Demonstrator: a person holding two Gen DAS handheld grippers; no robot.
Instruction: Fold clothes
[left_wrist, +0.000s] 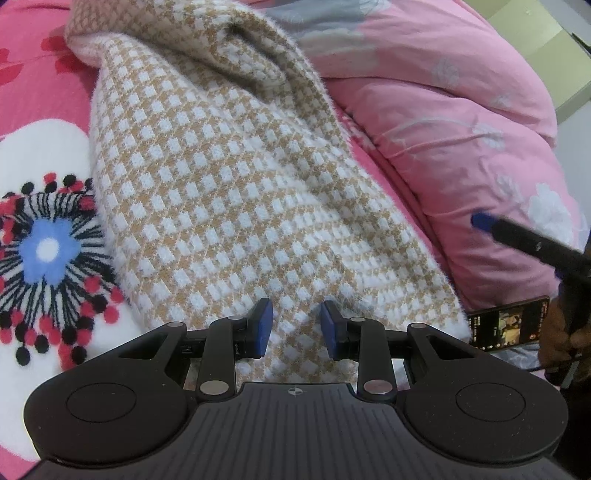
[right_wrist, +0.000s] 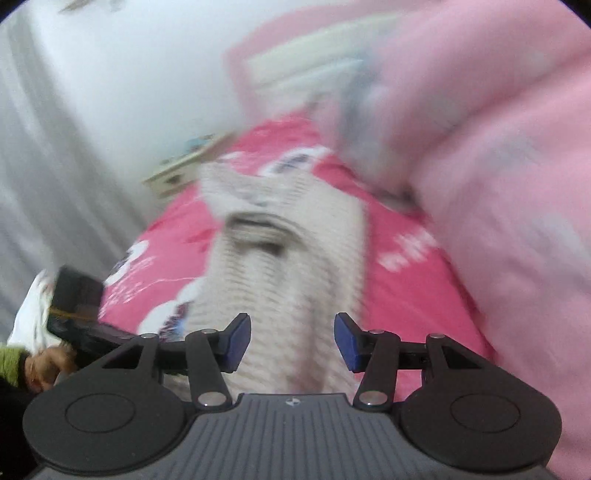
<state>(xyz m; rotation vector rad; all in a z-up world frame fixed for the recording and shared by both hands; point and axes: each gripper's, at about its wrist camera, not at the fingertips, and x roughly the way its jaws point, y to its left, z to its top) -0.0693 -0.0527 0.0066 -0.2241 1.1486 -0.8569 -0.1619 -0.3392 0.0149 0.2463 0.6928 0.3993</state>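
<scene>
Sweater lies lengthwise on the bed, beside the pink quilt. Left tool released, hovering over the near hem; right tool released too, view blurred. Pinch both hem corners evenly before folding.

Tan-and-white checked knit garment lies rumpled, lengthwise on bed.

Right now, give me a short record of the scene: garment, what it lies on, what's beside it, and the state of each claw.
garment: tan-and-white checked sweater, lying rumpled, not folded
surface: pink floral bedsheet
beside it: pink quilt bunched to the right; phone by the hem, screen lit
left claw: open, above the sweater's near edge, holding nothing
right claw: open, empty, view blurred
</scene>
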